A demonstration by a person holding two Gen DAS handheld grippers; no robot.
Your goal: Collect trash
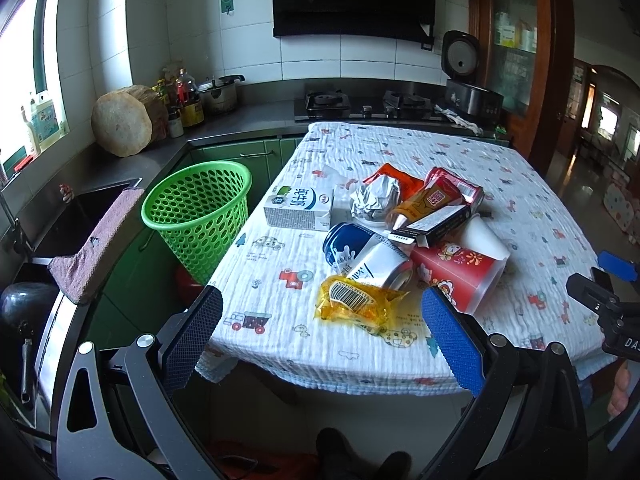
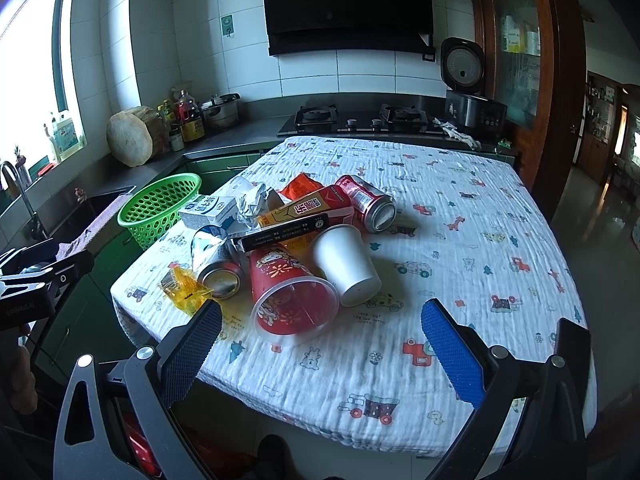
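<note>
A heap of trash lies on the cloth-covered table (image 1: pixel 520 184): a yellow wrapper (image 1: pixel 356 305), a blue-and-white can (image 1: pixel 368 256), a red plastic cup (image 1: pixel 460 268), a white paper cup (image 2: pixel 346 264), a milk carton (image 1: pixel 298 205), crumpled foil (image 1: pixel 376 196), a red can (image 2: pixel 368 202) and an orange box (image 2: pixel 308 208). A green perforated basket (image 1: pixel 198 216) stands left of the table. My left gripper (image 1: pixel 322 332) is open and empty, at the table's near edge short of the wrapper. My right gripper (image 2: pixel 320 340) is open and empty, just short of the red cup (image 2: pixel 292 300).
A steel counter with a sink (image 1: pixel 80 208) and a towel (image 1: pixel 100 244) runs on the left. A gas hob (image 1: pixel 364 106) and a rice cooker (image 1: pixel 468 88) stand behind the table. A wooden cabinet (image 1: pixel 516 40) is at the right.
</note>
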